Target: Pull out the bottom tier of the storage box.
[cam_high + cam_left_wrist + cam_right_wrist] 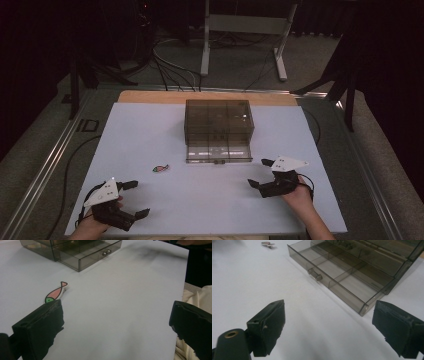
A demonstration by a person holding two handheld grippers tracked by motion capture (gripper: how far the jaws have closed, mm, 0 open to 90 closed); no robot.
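Note:
A smoky see-through drawer box [219,120] stands at the middle back of the white sheet, its bottom drawer [217,154] pulled out toward me. The drawer [342,277] has bare divided compartments and a small knob [315,275]. A little pink and green fish-shaped piece [160,168] lies flat to the left of the drawer. My left gripper [139,198] is open near the front left corner, with the fish [56,292] just beyond one jaw. My right gripper [259,173] is open at the front right, facing the drawer front. Both hold nothing.
The white sheet [150,135] covers the table, with a wooden strip [150,96] at the far edge. Metal rails run along both sides. Cables and a stand's legs [205,55] lie on the floor beyond. Cream cloth [195,297] hangs off the table's near edge.

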